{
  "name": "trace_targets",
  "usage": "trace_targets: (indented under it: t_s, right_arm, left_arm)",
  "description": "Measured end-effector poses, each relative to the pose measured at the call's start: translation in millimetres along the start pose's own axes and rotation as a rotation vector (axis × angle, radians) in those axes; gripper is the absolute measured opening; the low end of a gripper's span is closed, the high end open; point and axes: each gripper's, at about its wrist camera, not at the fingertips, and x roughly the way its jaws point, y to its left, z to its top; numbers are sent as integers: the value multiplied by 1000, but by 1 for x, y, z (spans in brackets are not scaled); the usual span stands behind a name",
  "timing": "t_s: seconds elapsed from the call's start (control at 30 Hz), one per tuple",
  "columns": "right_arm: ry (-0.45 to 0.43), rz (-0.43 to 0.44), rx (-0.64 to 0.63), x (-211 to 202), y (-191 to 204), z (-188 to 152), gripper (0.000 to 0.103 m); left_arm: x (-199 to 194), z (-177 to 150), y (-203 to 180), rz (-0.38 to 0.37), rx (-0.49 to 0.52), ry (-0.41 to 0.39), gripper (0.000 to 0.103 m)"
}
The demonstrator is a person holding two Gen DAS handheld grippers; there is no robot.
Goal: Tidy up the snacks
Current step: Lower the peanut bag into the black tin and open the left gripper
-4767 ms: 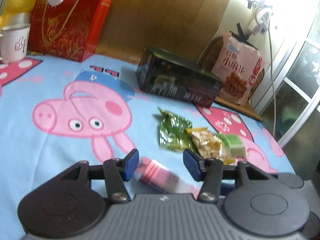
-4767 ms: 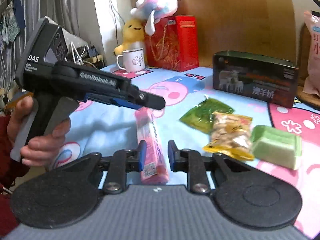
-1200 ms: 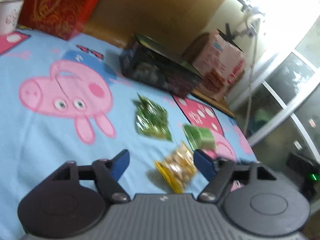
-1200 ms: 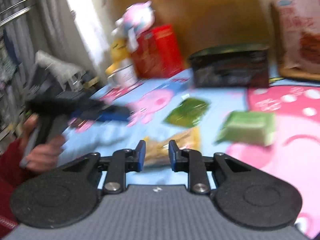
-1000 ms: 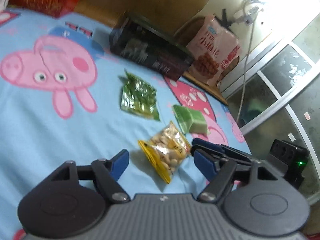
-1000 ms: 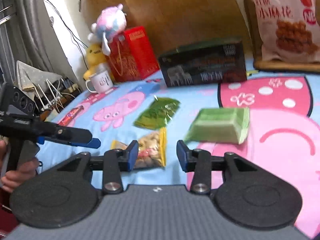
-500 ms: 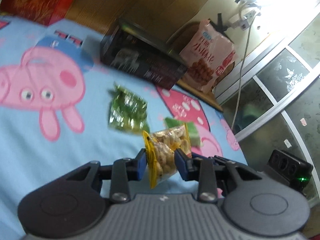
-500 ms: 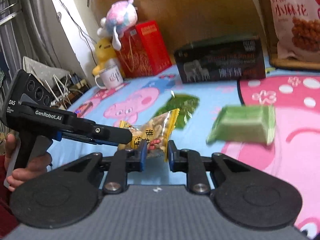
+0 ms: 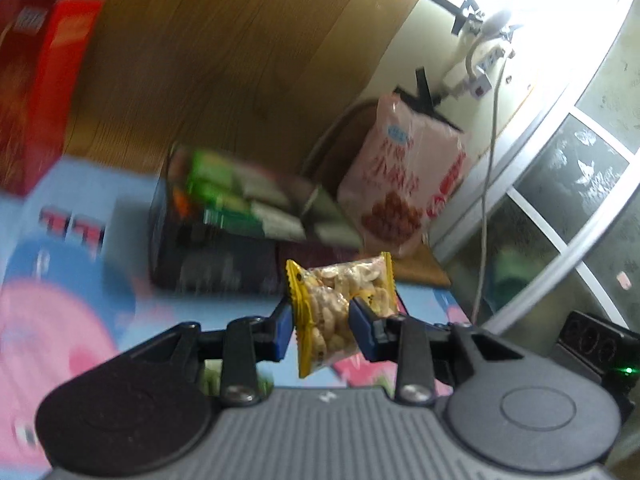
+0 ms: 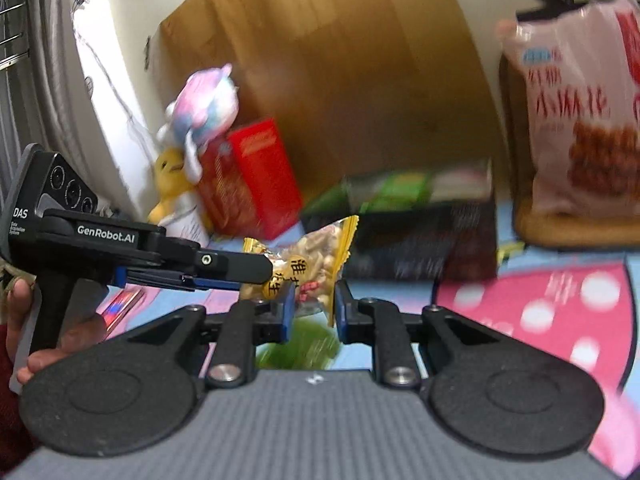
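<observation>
A clear peanut packet with yellow ends (image 9: 344,308) hangs in the air, pinched between both grippers. My left gripper (image 9: 320,330) is shut on it, and so is my right gripper (image 10: 312,312), which grips the packet's (image 10: 308,264) lower edge. The left gripper's body (image 10: 120,252) shows at the left of the right wrist view. Behind stands an open dark box (image 9: 224,256) with green and white packets inside; it also shows in the right wrist view (image 10: 420,236). A green packet (image 10: 300,344) lies on the bedsheet below.
A big pink snack bag (image 9: 404,188) leans at the back right. A red gift box (image 10: 248,180) with plush toys (image 10: 204,108) and a mug stands at the back left. A pink packet (image 10: 120,304) lies at the left on the cartoon sheet (image 10: 560,312).
Both grippers have lifted the peanut packet off the sheet and carried it toward the dark box, which now looks much closer. Both views are tilted upward and blurred by motion.
</observation>
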Motion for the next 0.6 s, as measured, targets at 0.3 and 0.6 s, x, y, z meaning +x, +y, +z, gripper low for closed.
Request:
trace_targets:
  t_s: [0.3, 0.6]
  right_arm:
    - [-60, -126, -45, 48, -44, 46, 23]
    - [-58, -303, -127, 79, -72, 41, 53]
  left_arm:
    - [79, 59, -1, 41, 30, -14, 31]
    - [112, 62, 12, 150, 38, -34, 51]
